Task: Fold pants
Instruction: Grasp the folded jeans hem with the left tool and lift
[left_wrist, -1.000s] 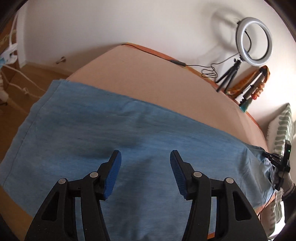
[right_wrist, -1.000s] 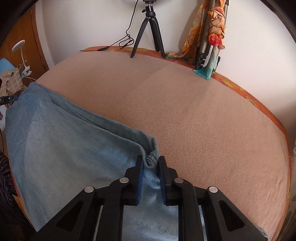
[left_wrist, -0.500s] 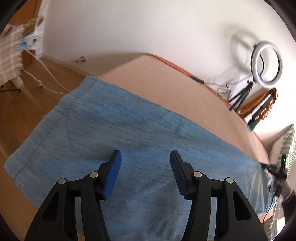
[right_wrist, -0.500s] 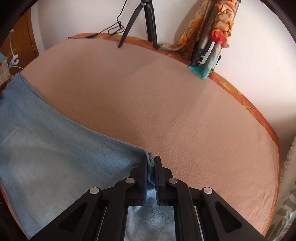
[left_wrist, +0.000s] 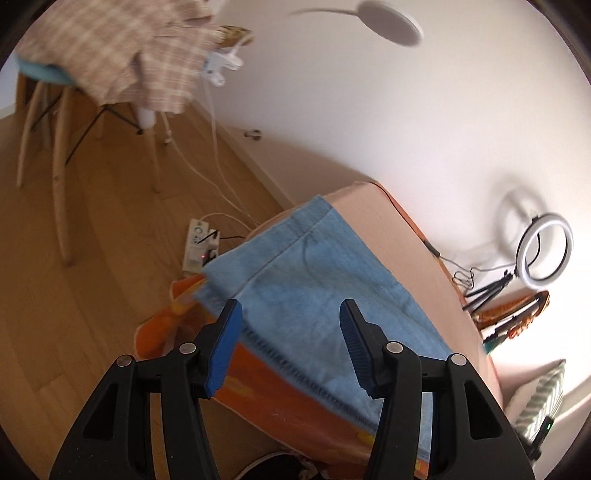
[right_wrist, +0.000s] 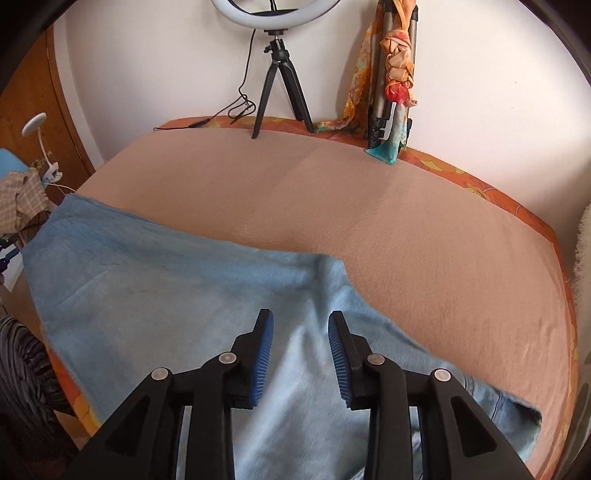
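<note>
Light blue denim pants (right_wrist: 177, 295) lie spread along the near side of a bed covered with a beige blanket (right_wrist: 388, 221). In the left wrist view the pants (left_wrist: 314, 280) end in a leg hem at the bed's corner, overhanging the edge. My left gripper (left_wrist: 288, 347) is open and empty, above the pants near that hem end. My right gripper (right_wrist: 300, 356) is open and empty, just above the pants' upper part, close to their far edge.
A ring light on a tripod (right_wrist: 277, 62) and a folded tripod with scarves (right_wrist: 391, 81) stand at the wall behind the bed. Off the bed's end are wooden floor, a power strip (left_wrist: 197, 245), a chair with a checked cloth (left_wrist: 122, 55) and a clip lamp (left_wrist: 391, 22).
My right gripper let go of the pants' edge and opened, pulling back slightly. My left gripper swung left toward the leg hem end, staying open.
</note>
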